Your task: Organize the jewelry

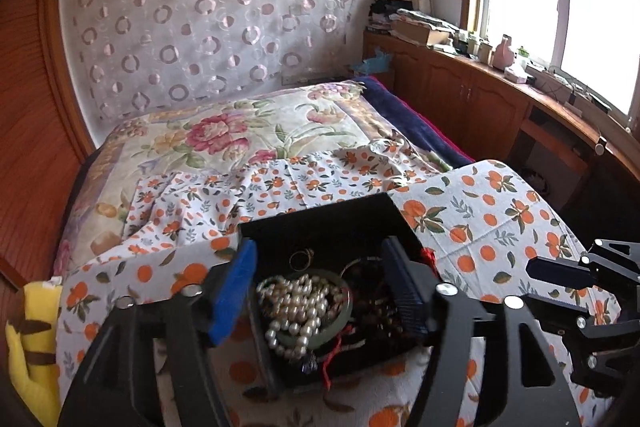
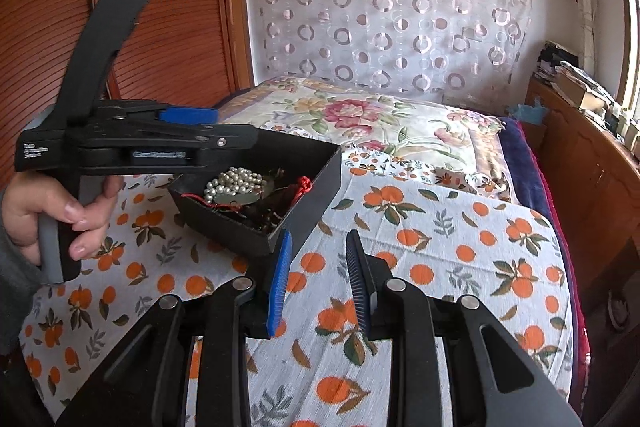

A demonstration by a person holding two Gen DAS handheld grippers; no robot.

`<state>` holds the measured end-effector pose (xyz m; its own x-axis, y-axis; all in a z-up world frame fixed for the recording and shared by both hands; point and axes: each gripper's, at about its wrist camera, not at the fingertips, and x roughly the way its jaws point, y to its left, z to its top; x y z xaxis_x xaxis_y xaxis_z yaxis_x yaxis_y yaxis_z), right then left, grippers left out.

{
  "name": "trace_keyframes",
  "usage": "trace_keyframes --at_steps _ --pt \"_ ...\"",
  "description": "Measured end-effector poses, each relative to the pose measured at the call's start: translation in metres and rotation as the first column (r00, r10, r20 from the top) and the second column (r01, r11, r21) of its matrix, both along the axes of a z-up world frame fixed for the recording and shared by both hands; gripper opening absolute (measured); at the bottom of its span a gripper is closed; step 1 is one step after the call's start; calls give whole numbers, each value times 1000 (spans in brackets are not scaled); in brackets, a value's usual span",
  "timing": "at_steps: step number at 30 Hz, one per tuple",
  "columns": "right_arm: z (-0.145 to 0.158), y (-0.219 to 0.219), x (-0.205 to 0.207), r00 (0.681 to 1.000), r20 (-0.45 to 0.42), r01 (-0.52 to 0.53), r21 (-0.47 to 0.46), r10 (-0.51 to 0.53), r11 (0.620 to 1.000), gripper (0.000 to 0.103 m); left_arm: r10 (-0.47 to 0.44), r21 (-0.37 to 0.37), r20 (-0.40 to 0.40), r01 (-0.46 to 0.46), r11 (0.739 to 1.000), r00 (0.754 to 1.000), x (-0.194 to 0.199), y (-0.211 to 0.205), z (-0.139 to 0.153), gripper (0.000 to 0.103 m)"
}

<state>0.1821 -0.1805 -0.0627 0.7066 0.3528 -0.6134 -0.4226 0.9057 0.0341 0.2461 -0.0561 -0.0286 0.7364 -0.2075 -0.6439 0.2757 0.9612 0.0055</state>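
Observation:
A black open box sits on an orange-print cloth. It holds a pearl necklace in a green bangle, a gold ring, dark beads and a red cord. My left gripper is open, its fingers hanging over the box, empty. In the right wrist view the box and pearls lie at left under the left gripper. My right gripper is open and empty over the cloth, right of the box.
The cloth covers a surface in front of a bed with a floral quilt. A yellow plush toy lies at the left edge. Wooden cabinets with clutter run along the window at right. A wooden wardrobe stands at left.

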Motion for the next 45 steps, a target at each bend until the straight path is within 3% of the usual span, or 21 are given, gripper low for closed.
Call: trace_keyframes --at_steps 5,7,11,13,16,22,33,45 --pt "-3 1 -16 1000 8 15 8 -15 1000 32 59 6 19 -59 998 998 -32 11 3 91" --pt "-3 2 -23 1000 15 25 14 -25 1000 53 74 13 18 -74 997 997 -46 14 3 92" --pt "-5 2 -37 999 15 44 41 -45 998 70 105 23 24 -105 994 994 -72 22 3 95" --pt "-7 2 -43 997 20 67 40 -68 997 90 125 14 19 -125 992 992 -86 29 2 95" --pt "-7 2 -50 996 20 92 43 -93 995 99 143 5 20 -144 990 989 -104 36 2 95" --pt "-3 6 -67 995 16 94 59 -96 994 100 167 9 45 -167 986 985 -137 45 7 95" --pt "47 8 -116 974 155 148 110 -164 983 100 206 -39 142 -203 978 968 -194 55 37 95" --pt "56 4 -134 963 191 169 127 -192 977 100 229 -66 160 -221 973 960 -208 66 35 95"
